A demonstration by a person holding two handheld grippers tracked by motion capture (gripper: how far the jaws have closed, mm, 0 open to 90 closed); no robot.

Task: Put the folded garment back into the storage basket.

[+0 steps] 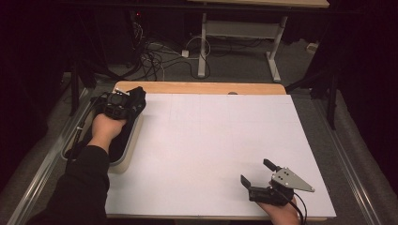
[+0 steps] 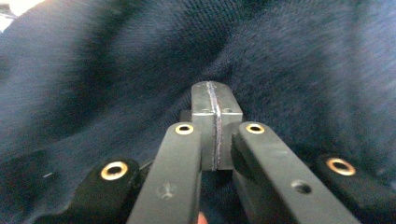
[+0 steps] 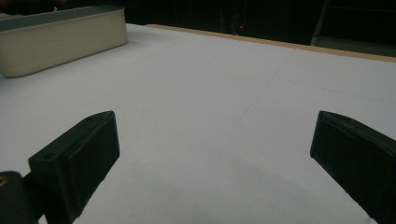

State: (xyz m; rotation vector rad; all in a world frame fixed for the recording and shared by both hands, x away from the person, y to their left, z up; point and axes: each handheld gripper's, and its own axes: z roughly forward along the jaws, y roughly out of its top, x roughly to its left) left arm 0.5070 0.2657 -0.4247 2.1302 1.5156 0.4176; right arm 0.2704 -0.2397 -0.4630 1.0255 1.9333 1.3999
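A dark navy cloth (image 1: pixel 137 96) lies heaped at the far end of a cream bin (image 1: pixel 132 142) on the table's left side. My left gripper (image 1: pixel 123 104) reaches into that bin. In the left gripper view its jaws are pressed together, left gripper (image 2: pixel 215 95) shut on a pinch of the cloth (image 2: pixel 116 60), whose folds run toward the tips. My right gripper (image 1: pixel 256 171) rests near the table's front right edge, jaws wide apart over the bare white sheet, right gripper (image 3: pixel 215 158) holding nothing.
A white sheet (image 1: pixel 211 136) covers the wooden table. In the right gripper view the cream bin (image 3: pixel 60 39) stands far off at the upper left. Cables and desk legs (image 1: pixel 202 51) lie on the floor beyond the table's far edge.
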